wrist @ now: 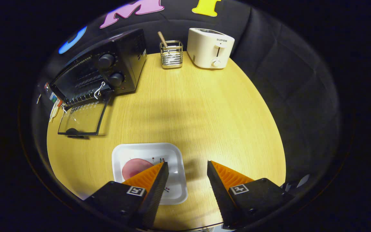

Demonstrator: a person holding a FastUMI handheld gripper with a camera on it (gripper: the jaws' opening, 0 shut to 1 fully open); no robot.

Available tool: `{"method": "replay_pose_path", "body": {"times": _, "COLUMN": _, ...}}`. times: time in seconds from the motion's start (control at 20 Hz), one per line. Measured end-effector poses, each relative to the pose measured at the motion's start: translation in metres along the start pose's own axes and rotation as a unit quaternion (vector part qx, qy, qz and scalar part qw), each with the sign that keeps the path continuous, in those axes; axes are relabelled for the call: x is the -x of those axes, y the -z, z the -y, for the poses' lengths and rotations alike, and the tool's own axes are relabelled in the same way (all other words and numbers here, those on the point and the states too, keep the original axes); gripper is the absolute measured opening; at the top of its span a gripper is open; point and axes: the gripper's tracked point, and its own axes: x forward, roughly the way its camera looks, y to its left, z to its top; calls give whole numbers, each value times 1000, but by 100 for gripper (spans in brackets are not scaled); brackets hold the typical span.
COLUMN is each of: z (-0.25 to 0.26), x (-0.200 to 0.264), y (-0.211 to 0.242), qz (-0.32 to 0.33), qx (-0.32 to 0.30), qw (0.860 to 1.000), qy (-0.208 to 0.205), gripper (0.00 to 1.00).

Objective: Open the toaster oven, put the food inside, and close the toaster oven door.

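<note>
**Oven door is down, food waits on the plate**

The gripper (pixel 185 167) hangs over the near end of a round wooden table (pixel 204 112). Its two fingers are spread wide apart and hold nothing. Bare table shows in the gap between them.

A white square plate (pixel 172 154) sits just under the left finger. On the plate lies a pink round piece of food (pixel 134 167). The finger covers part of the food and part of the plate, but I cannot tell if it touches them.

Far beyond the fingers, off to the left, stands the black toaster oven (pixel 108 71). Its glass door (pixel 82 117) is folded all the way down, flat over the table. Two round knobs sit on the oven's front, one above the other.

At the far side of the table stands a white toaster (pixel 209 48). Just beside it, between the toaster and the oven, is a small wire holder (pixel 171 54) with a wooden stick poking out of it.
</note>
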Motion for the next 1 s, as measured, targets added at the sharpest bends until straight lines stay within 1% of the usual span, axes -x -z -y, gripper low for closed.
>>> {"method": "replay_pose_path", "body": {"times": 0.05, "z": 4, "x": -7, "y": 4, "qz": -9, "qx": 8, "qw": 1000, "qy": 3, "gripper": 76}}
{"method": "replay_pose_path", "body": {"times": 0.15, "z": 0, "x": -12, "y": 11, "qz": -30, "qx": 10, "qw": 999, "qy": -13, "gripper": 76}}
{"method": "replay_pose_path", "body": {"times": 0.25, "z": -4, "x": -17, "y": 19, "qz": -48, "qx": 12, "qw": 998, "qy": -26, "gripper": 53}}
{"method": "replay_pose_path", "body": {"times": 0.3, "z": -6, "x": -18, "y": 22, "qz": -55, "qx": 15, "qw": 998, "qy": -29, "gripper": 54}}
{"method": "replay_pose_path", "body": {"times": 0.35, "z": -7, "x": -18, "y": 24, "qz": -62, "qx": 17, "qw": 997, "qy": -33, "gripper": 57}}
{"method": "replay_pose_path", "body": {"times": 0.55, "z": -12, "x": -21, "y": 36, "qz": -91, "qx": 31, "qw": 994, "qy": -45, "gripper": 57}}
{"method": "replay_pose_path", "body": {"times": 0.65, "z": -15, "x": -22, "y": 37, "qz": -99, "qx": 27, "qw": 993, "qy": -53, "gripper": 57}}
{"method": "replay_pose_path", "body": {"times": 0.75, "z": -14, "x": -23, "y": 38, "qz": -112, "qx": 26, "qw": 992, "qy": -55, "gripper": 53}}
{"method": "replay_pose_path", "body": {"times": 0.85, "z": -15, "x": -24, "y": 37, "qz": -117, "qx": 26, "qw": 991, "qy": -55, "gripper": 55}}
{"method": "replay_pose_path", "body": {"times": 0.95, "z": -15, "x": -24, "y": 37, "qz": -119, "qx": 25, "qw": 991, "qy": -59, "gripper": 54}}
{"method": "replay_pose_path", "body": {"times": 1.0, "z": -17, "x": -21, "y": 37, "qz": -123, "qx": 12, "qw": 990, "qy": -64, "gripper": 54}}
